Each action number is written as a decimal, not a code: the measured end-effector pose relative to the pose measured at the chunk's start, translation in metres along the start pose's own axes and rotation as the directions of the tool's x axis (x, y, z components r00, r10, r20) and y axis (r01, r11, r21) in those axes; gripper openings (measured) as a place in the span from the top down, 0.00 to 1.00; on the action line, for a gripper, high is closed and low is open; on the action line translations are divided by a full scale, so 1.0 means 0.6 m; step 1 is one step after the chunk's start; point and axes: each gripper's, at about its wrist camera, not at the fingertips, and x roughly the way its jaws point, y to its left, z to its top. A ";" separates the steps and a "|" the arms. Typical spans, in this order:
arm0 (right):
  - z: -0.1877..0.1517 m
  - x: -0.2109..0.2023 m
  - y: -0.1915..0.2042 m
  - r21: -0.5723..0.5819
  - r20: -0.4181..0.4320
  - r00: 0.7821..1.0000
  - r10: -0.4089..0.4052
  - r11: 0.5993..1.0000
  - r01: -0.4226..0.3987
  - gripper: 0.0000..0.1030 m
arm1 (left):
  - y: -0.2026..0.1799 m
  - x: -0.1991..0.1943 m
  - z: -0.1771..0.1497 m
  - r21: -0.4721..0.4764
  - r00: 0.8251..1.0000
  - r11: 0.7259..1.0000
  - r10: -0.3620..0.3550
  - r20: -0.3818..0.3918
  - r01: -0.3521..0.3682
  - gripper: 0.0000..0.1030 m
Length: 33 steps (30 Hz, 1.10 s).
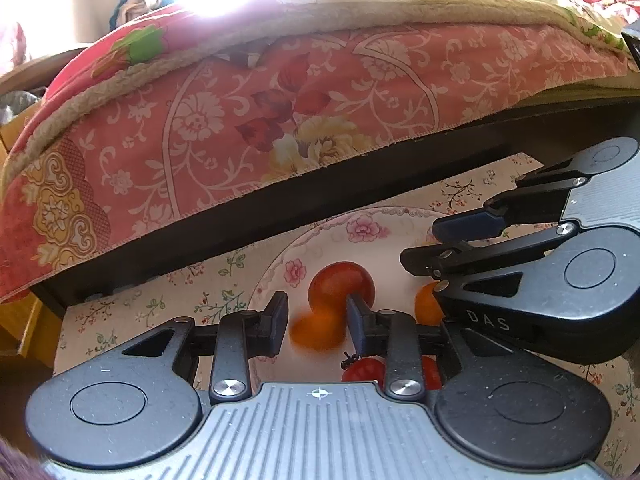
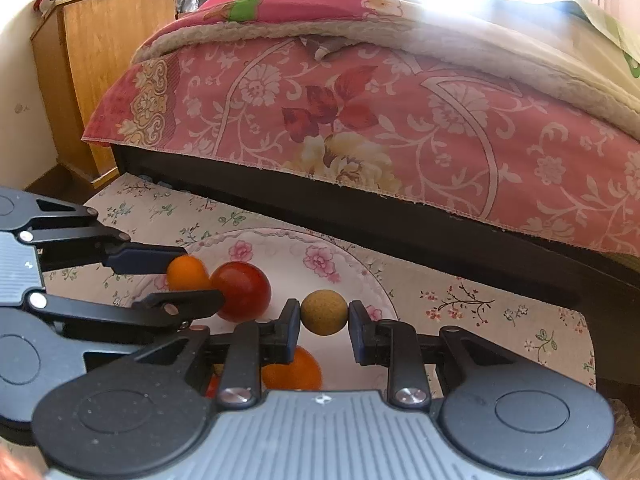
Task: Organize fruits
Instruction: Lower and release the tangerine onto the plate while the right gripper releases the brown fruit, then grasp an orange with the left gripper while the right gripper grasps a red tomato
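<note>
A white floral plate [image 1: 320, 240] [image 2: 296, 252] lies on a floral cloth by a bed. On it are a dark red round fruit [image 1: 340, 286] [image 2: 242, 290], small orange fruits [image 1: 318, 330] [image 2: 186, 272] [image 2: 296, 370] and cherry tomatoes [image 1: 362, 370]. My left gripper [image 1: 318, 316] is open above the blurred orange fruit; it also shows in the right wrist view [image 2: 188, 278], its fingers either side of that orange fruit. My right gripper [image 2: 324, 314] is open, with a tan brown ball-like fruit [image 2: 323, 312] between its fingers [image 2: 292, 320], not clamped. In the left wrist view the right gripper [image 1: 436, 244] reaches in from the right.
A bed with a pink floral quilt [image 1: 240, 120] [image 2: 380, 120] and a dark frame [image 2: 400, 216] overhangs the far side of the cloth. A wooden cabinet [image 2: 100, 60] stands at the far left. The floral cloth [image 2: 500, 320] extends right of the plate.
</note>
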 end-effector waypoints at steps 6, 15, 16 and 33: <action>0.000 -0.002 -0.005 0.014 0.006 1.000 -0.002 1.000 0.002 0.70 | 0.001 0.003 0.002 -0.007 1.000 1.000 -0.004 0.005 0.004 0.59; -0.002 -0.015 -0.005 0.021 0.016 1.000 0.002 1.000 -0.002 0.70 | -0.001 -0.009 0.000 -0.019 1.000 1.000 0.001 0.020 0.000 0.56; -0.002 -0.018 -0.004 0.021 0.019 1.000 0.001 1.000 -0.002 0.70 | -0.002 -0.011 0.000 -0.021 1.000 1.000 0.001 0.022 -0.001 0.55; -0.029 -0.121 0.048 -0.019 0.006 0.999 0.049 0.999 -0.049 0.70 | 0.022 -0.107 -0.043 -0.031 1.000 0.999 -0.010 0.007 0.010 0.52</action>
